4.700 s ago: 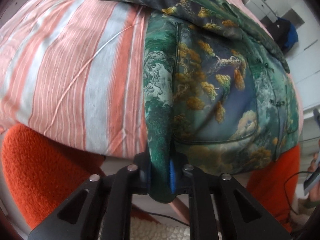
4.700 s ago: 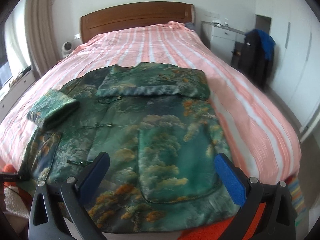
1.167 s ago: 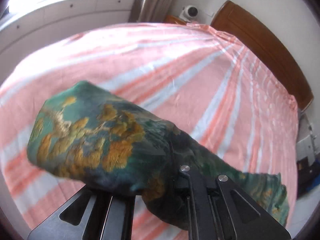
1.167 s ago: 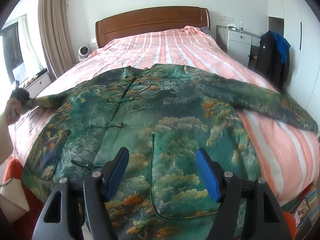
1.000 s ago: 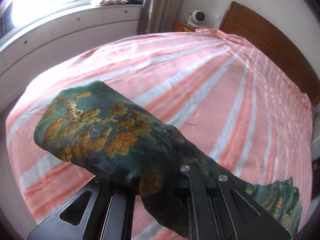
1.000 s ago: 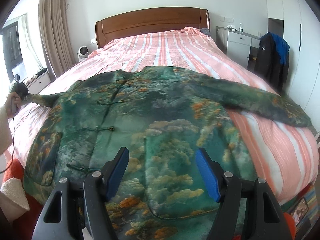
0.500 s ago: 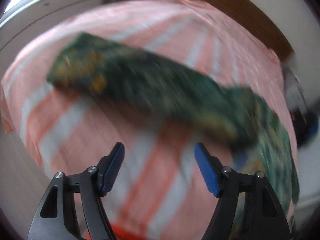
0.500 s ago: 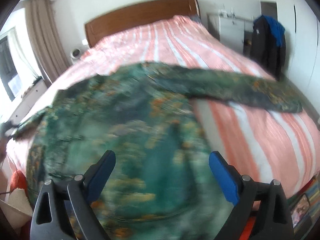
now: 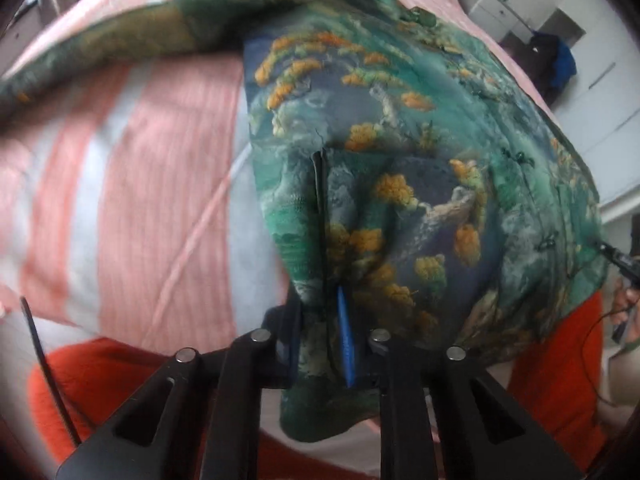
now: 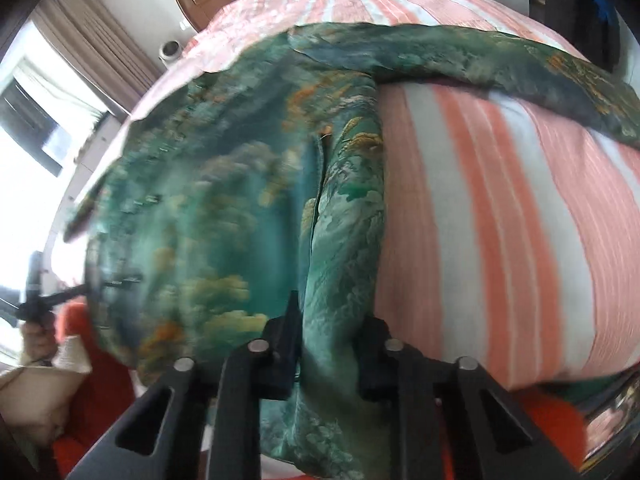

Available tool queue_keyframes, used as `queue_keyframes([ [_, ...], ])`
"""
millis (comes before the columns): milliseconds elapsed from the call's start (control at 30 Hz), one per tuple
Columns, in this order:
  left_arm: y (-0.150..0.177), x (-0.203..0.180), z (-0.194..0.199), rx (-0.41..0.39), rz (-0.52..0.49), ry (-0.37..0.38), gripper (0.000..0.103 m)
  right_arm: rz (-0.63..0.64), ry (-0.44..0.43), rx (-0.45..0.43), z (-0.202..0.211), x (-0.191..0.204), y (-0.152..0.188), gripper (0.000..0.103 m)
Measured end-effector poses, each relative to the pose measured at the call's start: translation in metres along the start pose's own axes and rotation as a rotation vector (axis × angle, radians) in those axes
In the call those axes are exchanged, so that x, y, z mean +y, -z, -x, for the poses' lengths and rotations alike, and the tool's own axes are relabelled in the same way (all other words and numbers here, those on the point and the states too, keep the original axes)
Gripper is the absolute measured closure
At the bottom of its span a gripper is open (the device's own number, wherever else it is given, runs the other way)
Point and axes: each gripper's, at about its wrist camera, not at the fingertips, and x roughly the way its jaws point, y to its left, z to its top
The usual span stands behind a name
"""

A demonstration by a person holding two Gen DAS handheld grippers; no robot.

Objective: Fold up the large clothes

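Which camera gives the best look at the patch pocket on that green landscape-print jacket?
The left wrist view: the patch pocket is sharp, its dark edge seam clear. The right wrist view shows the other pocket's seam, blurred, on the green landscape-print jacket.

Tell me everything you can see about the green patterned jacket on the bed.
The jacket is a shiny green brocade with orange and cream tree and cloud motifs, knot buttons down the front and patch pockets. It lies front up on the striped bedspread, sleeves spread sideways. The left gripper and right gripper each pinch a hem corner at the foot of the bed.
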Motion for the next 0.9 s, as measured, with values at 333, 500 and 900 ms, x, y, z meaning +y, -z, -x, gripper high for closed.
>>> queue_keyframes([
  [333,-0.009,0.001,-0.001,0.009,-0.062,-0.235,0.074,0.016,0.101,0.053,-0.019,0.025,0.034,0.058],
  [500,-0.02,-0.008,0.053,-0.209,-0.005,-0.22,0.025,-0.053,0.057,-0.035,0.011,0.004,0.026,0.041],
  [900,-0.032,-0.029,0.101,-0.485,0.192,-0.094,0.008,-0.615,0.081,-0.512,0.051,-0.169,-0.056,0.015],
])
